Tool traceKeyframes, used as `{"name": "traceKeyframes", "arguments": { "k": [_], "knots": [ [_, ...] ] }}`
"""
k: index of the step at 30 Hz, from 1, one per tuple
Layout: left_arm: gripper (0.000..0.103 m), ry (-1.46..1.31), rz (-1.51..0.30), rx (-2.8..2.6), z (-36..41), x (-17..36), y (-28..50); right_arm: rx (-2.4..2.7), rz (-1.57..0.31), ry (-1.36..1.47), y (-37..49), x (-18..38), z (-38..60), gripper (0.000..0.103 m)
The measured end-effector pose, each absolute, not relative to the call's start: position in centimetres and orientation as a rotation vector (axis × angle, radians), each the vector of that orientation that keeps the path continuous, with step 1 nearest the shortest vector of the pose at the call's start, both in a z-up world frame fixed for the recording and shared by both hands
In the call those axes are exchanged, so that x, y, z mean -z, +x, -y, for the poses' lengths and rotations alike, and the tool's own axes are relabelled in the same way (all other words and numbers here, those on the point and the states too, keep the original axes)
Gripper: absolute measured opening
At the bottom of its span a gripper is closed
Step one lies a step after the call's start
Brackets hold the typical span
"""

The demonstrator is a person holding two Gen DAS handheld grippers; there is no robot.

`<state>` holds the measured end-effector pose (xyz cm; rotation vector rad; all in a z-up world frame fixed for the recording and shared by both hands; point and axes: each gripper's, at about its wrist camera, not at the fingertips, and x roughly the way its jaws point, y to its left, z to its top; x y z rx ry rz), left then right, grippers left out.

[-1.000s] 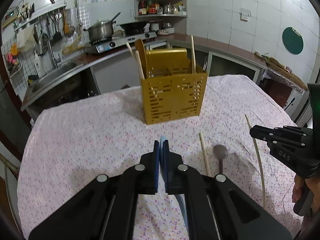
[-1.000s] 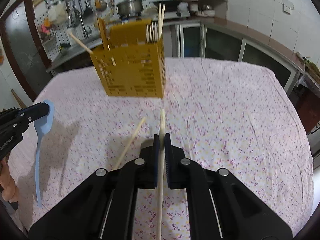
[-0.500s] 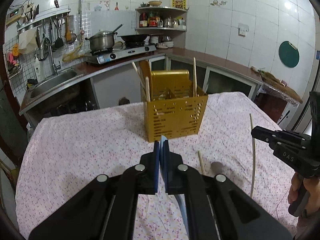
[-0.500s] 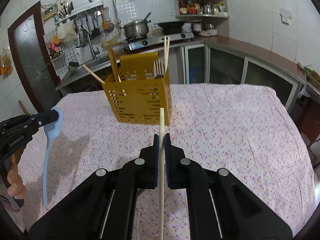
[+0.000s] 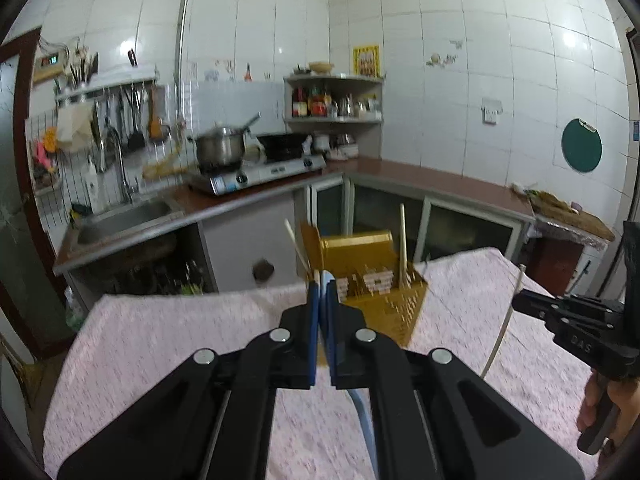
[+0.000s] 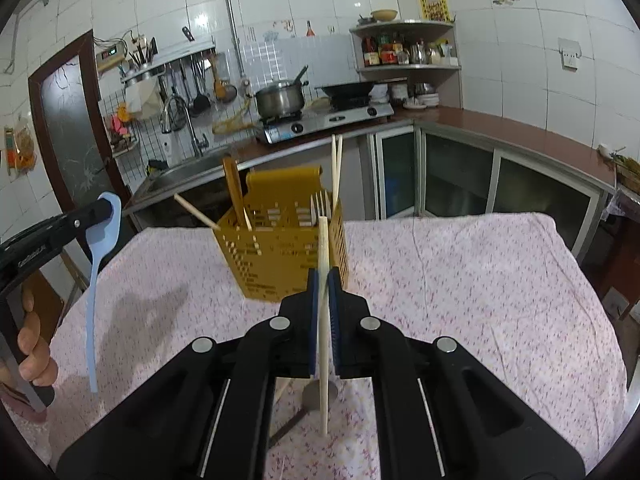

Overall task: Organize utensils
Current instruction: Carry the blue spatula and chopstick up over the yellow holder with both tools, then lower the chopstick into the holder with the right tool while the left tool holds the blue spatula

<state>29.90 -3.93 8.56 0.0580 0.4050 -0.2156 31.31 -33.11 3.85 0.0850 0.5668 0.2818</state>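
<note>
Two claws are loaded: the left claw [image 5: 322,280] pinches a blue spoon [image 6: 102,256] by its bowl, the right claw [image 6: 323,280] clamps a chopstick [image 6: 323,312] mid-shaft. Both are light, stiff and slippery. Both have risen since earlier, nearer the yellow utensil caddy [image 6: 288,252] on the counter [image 6: 480,280].

I see white tiled walls [image 5: 440,80] all round, a reddish counter [image 6: 500,128] running along the far side, a steel sink [image 5: 120,216] far left, a gas stove [image 6: 324,120] carrying a pot [image 6: 280,98], a corner shelf [image 6: 404,44] of bottles, and a dark door [image 6: 68,128] at left
</note>
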Motion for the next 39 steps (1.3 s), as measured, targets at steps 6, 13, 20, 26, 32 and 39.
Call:
{"name": "traceKeyframes", "arguments": {
  "k": [6,13,20,26,32,39],
  "knots": [
    [0.004,0.056,-0.333,0.212,4.0,-10.1,31.6,-0.282,-0.536,0.084,32.6,-5.5,33.3,0.006],
    [0.004,0.08,-0.303,0.194,4.3,-11.0,33.2,-0.29,-0.516,0.082,34.3,-6.6,33.3,0.006],
    [0.004,0.073,-0.267,0.172,4.4,-12.2,35.0,-0.301,-0.474,0.08,35.9,-9.3,33.2,0.006],
    [0.004,0.088,-0.214,0.149,4.9,-13.7,36.9,-0.318,-0.434,0.074,37.6,-13.2,32.4,0.006],
    [0.004,0.095,-0.137,0.106,5.6,-13.9,39.3,-0.325,-0.408,0.059,39.7,-16.2,31.5,0.006],
    [0.004,0.129,-0.077,0.053,6.4,-11.1,41.8,-0.316,-0.402,0.033,41.7,-16.7,30.9,0.006]
  ]
}}
